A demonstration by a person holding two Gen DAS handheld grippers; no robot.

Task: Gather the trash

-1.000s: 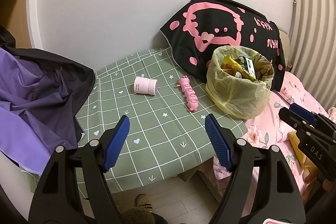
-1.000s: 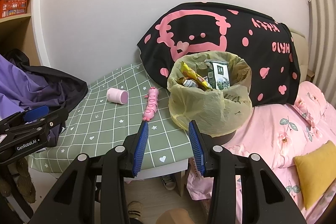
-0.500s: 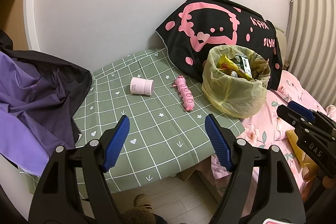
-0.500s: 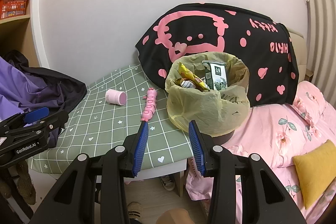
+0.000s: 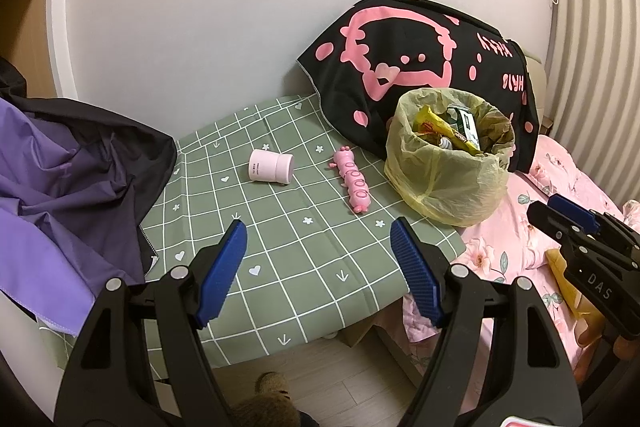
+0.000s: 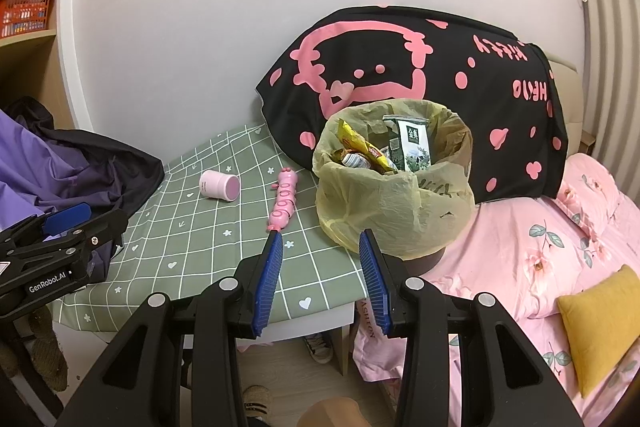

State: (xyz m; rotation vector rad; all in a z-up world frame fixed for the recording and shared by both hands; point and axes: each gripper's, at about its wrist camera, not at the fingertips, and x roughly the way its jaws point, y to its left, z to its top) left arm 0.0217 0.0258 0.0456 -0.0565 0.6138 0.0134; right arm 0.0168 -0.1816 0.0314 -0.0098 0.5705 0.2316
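Bin point(image 6: 396, 211) just beyond R hand-held gripper point(image 6: 320, 251)

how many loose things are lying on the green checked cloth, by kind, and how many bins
small pink cylindrical jar lying on its side: 1
long pink caterpillar-shaped plastic toy: 1
bin lined with a yellow plastic bag, full of wrappers: 1
total: 3
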